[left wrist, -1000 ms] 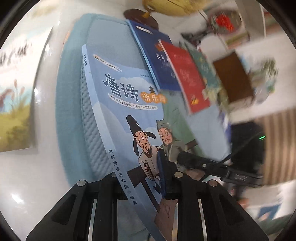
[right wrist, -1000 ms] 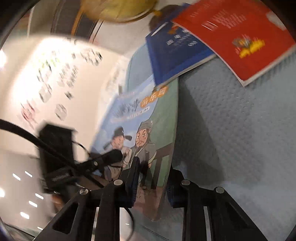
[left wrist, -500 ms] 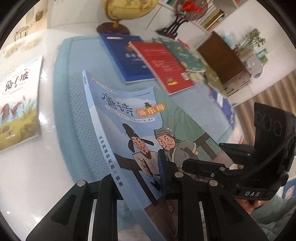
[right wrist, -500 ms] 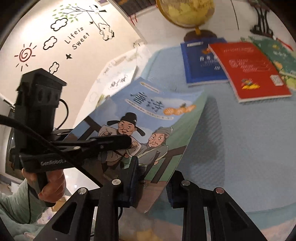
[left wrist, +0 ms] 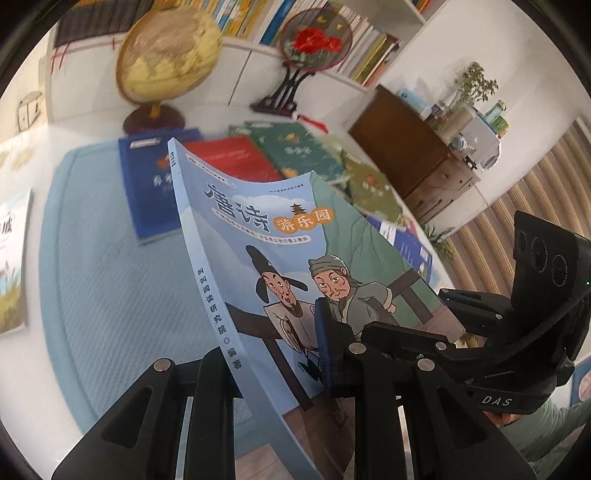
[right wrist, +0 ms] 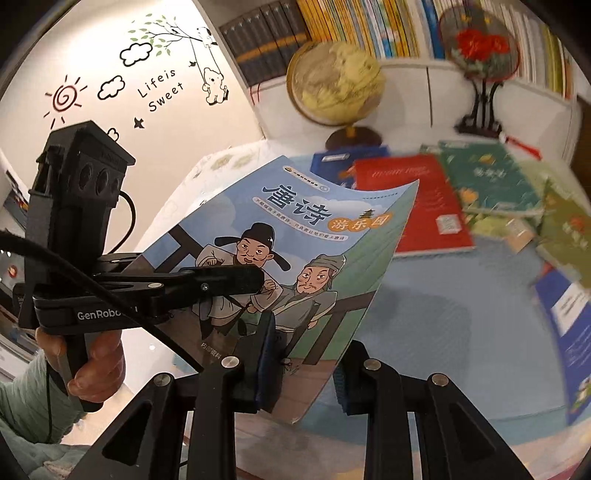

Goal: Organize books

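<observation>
Wall stickers (right wrist: 147, 70) show only in your right view, while both grippers, left (left wrist: 273, 373) and right (right wrist: 306, 369), pinch the book's (left wrist: 280, 251) lower edge between closed fingers

We read this as a child's study: packed bookshelves (right wrist: 388, 29), globe (right wrist: 334, 85), cartoon wall decals (right wrist: 147, 66).

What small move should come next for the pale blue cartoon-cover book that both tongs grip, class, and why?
Probably carry it, tilted as it is, towards the row of flat books and lower it there. The left tongs and right tongs both clamp the cartoon-cover book at its lower edge, held clear above the blue mat, while the dark blue book and red book lie flat near the globe.
</observation>
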A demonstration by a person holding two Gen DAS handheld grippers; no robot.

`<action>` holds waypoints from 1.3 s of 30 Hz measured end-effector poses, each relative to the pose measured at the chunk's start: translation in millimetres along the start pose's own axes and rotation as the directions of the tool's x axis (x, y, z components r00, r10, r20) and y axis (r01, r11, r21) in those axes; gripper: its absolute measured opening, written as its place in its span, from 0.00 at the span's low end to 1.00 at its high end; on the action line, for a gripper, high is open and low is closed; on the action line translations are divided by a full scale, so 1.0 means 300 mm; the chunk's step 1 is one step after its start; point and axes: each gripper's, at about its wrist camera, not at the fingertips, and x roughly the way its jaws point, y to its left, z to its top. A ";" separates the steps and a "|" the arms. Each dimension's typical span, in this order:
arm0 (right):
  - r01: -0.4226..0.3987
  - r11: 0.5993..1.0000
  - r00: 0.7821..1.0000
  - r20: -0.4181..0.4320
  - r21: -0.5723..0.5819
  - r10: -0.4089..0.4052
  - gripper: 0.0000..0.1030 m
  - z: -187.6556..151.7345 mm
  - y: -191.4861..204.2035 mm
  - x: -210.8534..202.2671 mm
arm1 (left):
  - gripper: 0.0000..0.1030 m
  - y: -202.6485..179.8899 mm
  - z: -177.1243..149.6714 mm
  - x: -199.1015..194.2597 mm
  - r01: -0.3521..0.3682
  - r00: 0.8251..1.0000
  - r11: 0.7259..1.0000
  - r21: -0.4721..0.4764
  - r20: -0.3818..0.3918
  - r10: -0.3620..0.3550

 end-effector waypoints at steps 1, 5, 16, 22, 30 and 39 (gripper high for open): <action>0.007 1.000 1.000 0.010 -0.016 -0.007 0.26 0.014 -0.008 -0.019 | 0.19 -0.007 0.008 -0.008 -0.001 1.000 1.000 -0.001 0.013 0.001; 0.005 0.998 0.999 0.052 -0.067 -0.001 0.26 0.084 0.004 -0.067 | 0.19 -0.011 0.061 -0.074 -0.024 0.996 1.000 -0.007 0.082 0.024; -0.103 0.991 0.992 0.071 -0.083 0.109 0.28 0.269 0.342 0.157 | 0.20 0.402 0.085 -0.310 -0.147 0.979 0.985 -0.091 0.126 0.158; -0.179 0.982 0.984 -0.009 -0.055 0.179 0.28 0.348 0.525 0.463 | 0.20 0.729 0.058 -0.345 -0.197 0.975 0.967 -0.161 0.070 0.210; -0.178 0.984 0.977 -0.119 0.023 0.179 0.28 0.384 0.629 0.828 | 0.22 1.039 0.017 -0.229 -0.231 0.973 0.945 -0.230 -0.040 0.228; -0.113 0.989 0.970 -0.206 0.098 0.131 0.28 0.354 0.635 1.023 | 0.37 1.204 -0.069 -0.211 -0.467 0.883 0.844 -0.263 -0.194 0.428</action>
